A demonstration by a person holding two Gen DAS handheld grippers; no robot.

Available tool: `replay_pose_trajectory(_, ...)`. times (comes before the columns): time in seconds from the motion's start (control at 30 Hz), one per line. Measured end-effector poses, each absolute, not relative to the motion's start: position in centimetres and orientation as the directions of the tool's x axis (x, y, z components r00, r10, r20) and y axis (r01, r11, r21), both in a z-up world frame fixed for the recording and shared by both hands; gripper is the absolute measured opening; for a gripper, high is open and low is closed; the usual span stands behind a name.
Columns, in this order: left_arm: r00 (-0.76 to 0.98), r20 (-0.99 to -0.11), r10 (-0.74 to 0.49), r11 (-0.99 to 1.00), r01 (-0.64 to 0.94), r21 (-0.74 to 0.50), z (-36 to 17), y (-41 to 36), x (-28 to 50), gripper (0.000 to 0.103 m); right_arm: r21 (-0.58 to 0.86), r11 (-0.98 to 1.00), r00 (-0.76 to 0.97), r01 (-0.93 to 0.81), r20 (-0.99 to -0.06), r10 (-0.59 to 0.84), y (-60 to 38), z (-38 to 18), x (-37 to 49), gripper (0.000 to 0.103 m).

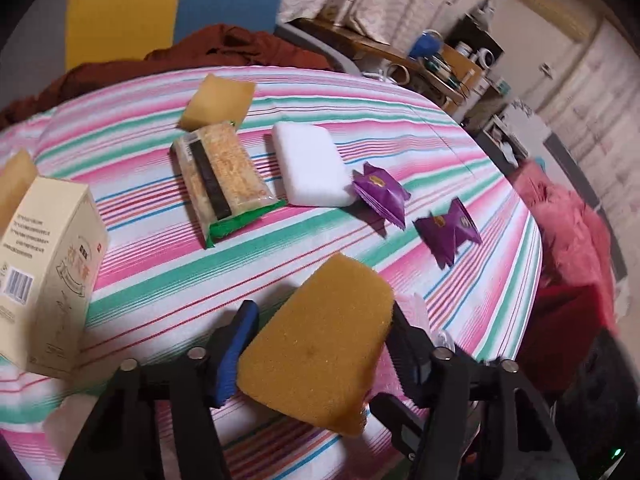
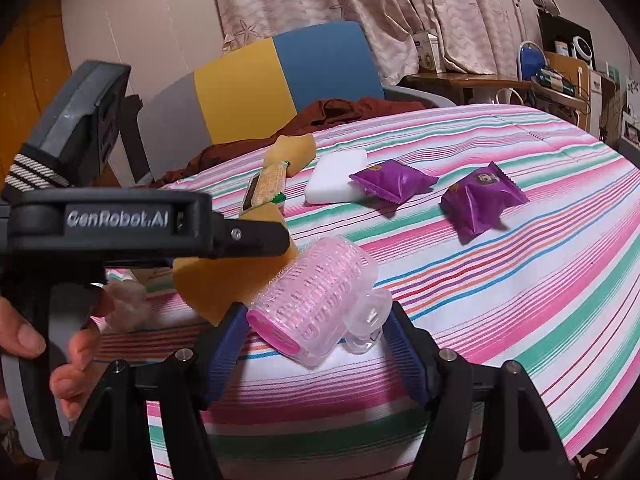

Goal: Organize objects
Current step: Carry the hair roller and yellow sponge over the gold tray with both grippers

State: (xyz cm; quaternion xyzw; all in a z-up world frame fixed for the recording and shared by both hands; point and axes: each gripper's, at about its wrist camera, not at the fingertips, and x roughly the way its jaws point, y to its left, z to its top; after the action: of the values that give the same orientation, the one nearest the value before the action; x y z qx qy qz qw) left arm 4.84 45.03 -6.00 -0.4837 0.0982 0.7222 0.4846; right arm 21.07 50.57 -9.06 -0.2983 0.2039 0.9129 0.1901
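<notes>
In the left wrist view my left gripper (image 1: 324, 312) is shut on a yellow sponge (image 1: 316, 352), which is tilted above the striped cloth (image 1: 400, 112). The right wrist view shows one of its fingers (image 2: 256, 236) over that sponge (image 2: 224, 280). My right gripper (image 2: 316, 312) is shut on a pink hair roller (image 2: 316, 300) with a clear clip, just right of the sponge. Further back lie a rice-cracker packet (image 1: 224, 180), a white block (image 1: 312, 168), two purple snack packets (image 1: 380, 196) (image 1: 448, 228) and a second yellow sponge (image 1: 218, 100). A cream carton (image 1: 44, 272) stands at the left.
A yellow and blue chair (image 2: 280, 76) with brown cloth (image 2: 332, 112) stands behind the surface. Red fabric (image 1: 572, 240) hangs off the right edge. A cluttered side table (image 1: 432, 56) is at the back right. A hand (image 2: 24, 336) holds the left gripper's handle.
</notes>
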Motion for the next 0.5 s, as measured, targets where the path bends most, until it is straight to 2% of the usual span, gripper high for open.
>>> replay_pose_trajectory(0.1,-0.063,-0.789,0.611,-0.511,-0.792,-0.333,-5.9,44.2,4.8,0.057,0.249,-0.843,-0.742,-0.476,-0.628,0.234,50.3,-9.0,21.0,0.070)
replay_pose_trajectory(0.13,-0.064,-0.788,0.612,-0.516,-0.788,-0.336,-5.8,43.8,4.8,0.056,0.245,-0.840,-0.736,-0.485,-0.634,0.240,50.3,-9.1,21.0,0.066)
replay_pose_trajectory(0.17,-0.067,-0.788,0.612,-0.522,-0.783,-0.339,-5.8,43.5,4.7,0.054,0.234,-0.836,-0.727,-0.495,-0.639,0.252,50.3,-9.3,21.1,0.055)
replay_pose_trajectory(0.23,-0.061,-0.783,0.619,-0.530,-0.769,-0.359,-5.6,42.6,4.6,0.054,0.207,-0.825,-0.705,-0.526,-0.648,0.287,50.5,-9.4,21.3,0.044)
replay_pose_trajectory(0.37,-0.049,-0.760,0.648,-0.528,-0.748,-0.403,-5.0,41.1,4.7,0.054,0.256,-0.804,-0.710,-0.536,-0.652,0.267,51.2,-9.3,21.6,0.042)
replay_pose_trajectory(0.5,-0.049,-0.765,0.643,-0.540,-0.737,-0.407,-5.3,40.0,4.7,0.054,0.387,-0.757,-0.754,-0.527,-0.623,0.207,52.1,-8.5,22.6,0.044)
